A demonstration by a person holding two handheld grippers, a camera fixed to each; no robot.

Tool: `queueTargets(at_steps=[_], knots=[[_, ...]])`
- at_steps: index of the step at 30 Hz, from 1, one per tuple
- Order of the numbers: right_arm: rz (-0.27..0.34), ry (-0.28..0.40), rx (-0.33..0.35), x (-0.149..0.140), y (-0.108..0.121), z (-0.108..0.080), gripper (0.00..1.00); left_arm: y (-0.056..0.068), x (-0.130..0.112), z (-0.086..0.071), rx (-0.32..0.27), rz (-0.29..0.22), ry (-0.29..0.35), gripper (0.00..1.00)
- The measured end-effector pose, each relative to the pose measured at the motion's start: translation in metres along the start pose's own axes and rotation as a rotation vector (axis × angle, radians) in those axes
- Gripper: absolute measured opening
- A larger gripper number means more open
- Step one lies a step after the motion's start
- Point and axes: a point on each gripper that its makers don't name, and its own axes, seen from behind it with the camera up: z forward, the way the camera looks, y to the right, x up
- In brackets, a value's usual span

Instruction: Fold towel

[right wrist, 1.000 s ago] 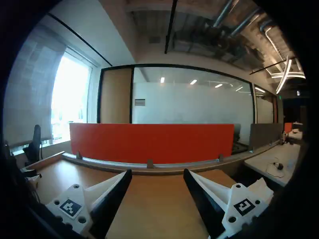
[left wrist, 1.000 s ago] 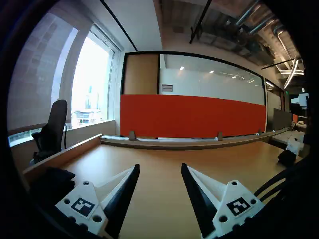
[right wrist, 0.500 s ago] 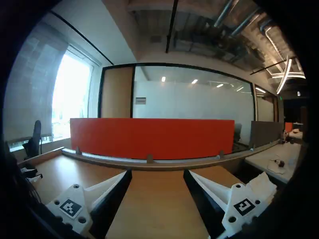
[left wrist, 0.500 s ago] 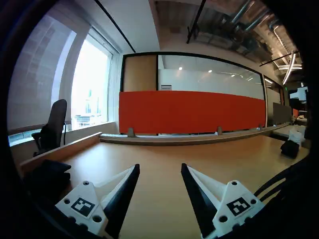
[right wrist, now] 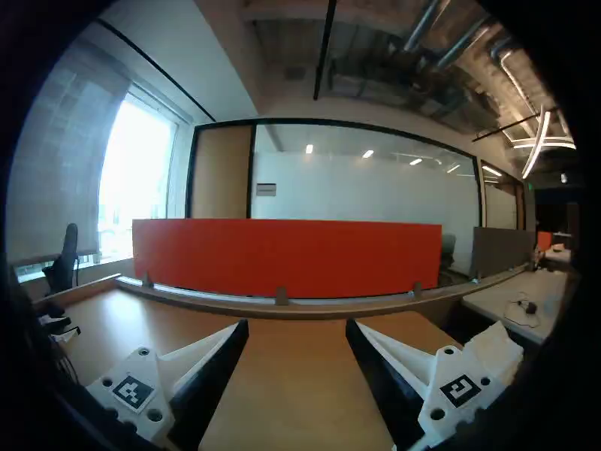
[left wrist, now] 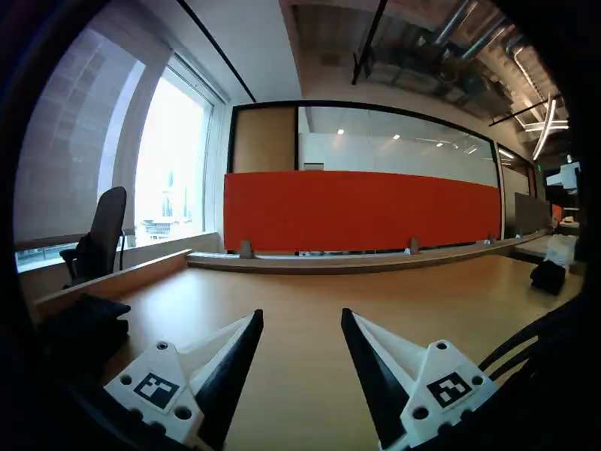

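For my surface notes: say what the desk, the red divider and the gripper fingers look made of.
Desk: probably wood-look laminate, smooth satin; even tan colour with a soft sheen. Red divider: matte panel, perhaps fabric or painted board; flat even colour, no glare. Fingers: hard plastic, it seems, white with black inner faces; crisp edges, screw holes.

The left gripper [left wrist: 300, 314] has two white, wedge-shaped fingers [left wrist: 214, 353] with black inner faces. Each bears a square black-and-white marker [left wrist: 155, 391] ringed by dark screw holes [left wrist: 182, 412]. Black cables [left wrist: 530, 338] run beside one finger. The right gripper [right wrist: 297, 325] is built alike.
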Motion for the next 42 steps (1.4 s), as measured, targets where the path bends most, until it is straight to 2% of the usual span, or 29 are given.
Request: queueTargets(at_steps=[24, 42], knots=[[0.006, -0.003, -0.002, -0.009, 0.000, 0.005, 1.00, -0.002, 0.004, -0.005, 0.006, 0.007, 0.020, 0.76], [-0.010, -0.004, 0.059, -0.001, -0.007, 0.015, 1.00, -0.002, 0.004, -0.005, 0.006, 0.008, 0.021, 0.76]])
